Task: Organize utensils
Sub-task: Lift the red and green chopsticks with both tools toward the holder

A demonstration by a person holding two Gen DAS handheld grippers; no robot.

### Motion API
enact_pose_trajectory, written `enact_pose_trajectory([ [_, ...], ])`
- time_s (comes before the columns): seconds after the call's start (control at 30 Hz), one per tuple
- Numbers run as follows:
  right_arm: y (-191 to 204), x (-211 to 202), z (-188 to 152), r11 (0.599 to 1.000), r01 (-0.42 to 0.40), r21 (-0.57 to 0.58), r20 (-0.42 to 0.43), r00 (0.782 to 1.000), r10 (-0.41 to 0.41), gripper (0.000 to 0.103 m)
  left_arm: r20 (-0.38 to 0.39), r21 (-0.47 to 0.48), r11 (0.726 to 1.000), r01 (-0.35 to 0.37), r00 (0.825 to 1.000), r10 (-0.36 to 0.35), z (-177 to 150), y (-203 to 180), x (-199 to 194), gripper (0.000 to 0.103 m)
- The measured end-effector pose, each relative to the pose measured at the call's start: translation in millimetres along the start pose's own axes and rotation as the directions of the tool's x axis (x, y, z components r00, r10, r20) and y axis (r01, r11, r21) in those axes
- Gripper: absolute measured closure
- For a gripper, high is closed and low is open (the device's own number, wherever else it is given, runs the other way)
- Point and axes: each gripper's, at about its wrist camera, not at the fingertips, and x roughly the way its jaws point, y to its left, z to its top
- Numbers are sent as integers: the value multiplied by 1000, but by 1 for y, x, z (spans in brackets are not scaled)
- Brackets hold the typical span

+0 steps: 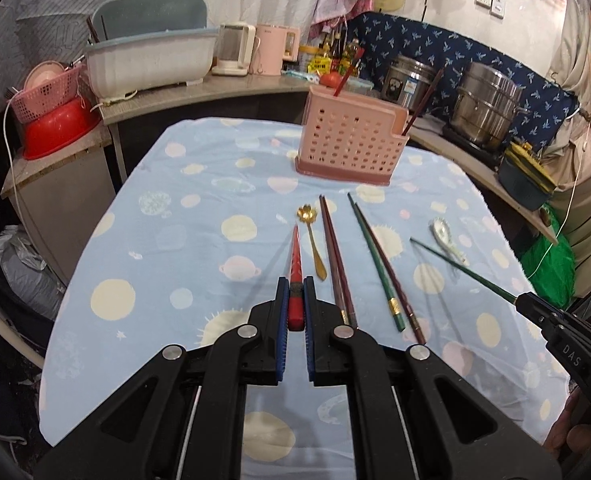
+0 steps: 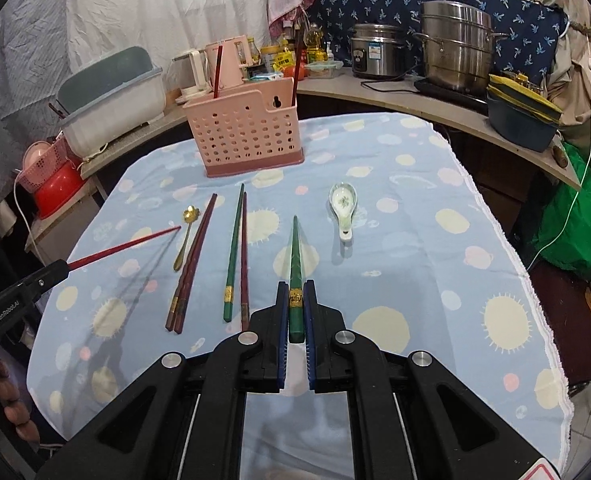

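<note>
Left gripper [image 1: 295, 304]: clamped on red chopstick [image 1: 295, 256], thick end between the pads, tip pointing forward above the cloth [image 1: 143, 208].
Right gripper [image 2: 295, 304]: clamped on green chopstick [image 2: 295, 252] (gold band at the pads).
Holder [image 1: 349, 136]: upright beyond, 2 chopsticks inside.

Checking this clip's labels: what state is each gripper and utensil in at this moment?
left gripper: shut on red chopstick
red chopstick: held, lifted off the cloth
right gripper: shut on green chopstick
green chopstick: held, lifted off the cloth
pink holder: upright, chopsticks standing in it
gold spoon: lying on cloth
ceramic spoon: lying bowl up
four other chopsticks: lying flat in pairs
</note>
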Motion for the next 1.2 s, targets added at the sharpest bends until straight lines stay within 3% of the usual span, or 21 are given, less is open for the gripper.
enact_pose_trajectory([
  [0.57,-3,-59,66,999,-50,-11,190,980,52,96,166,28,999,20,986,-25,68,-13,-51,96],
  [0.93,1,-68,108,996,-72,-46,239,968,81,96,183,68,997,30,982,-43,112,-25,-45,96],
  [1.2,5,-57,159,995,-75,-62,266,960,89,96,204,93,995,29,978,-48,156,-36,-30,96],
])
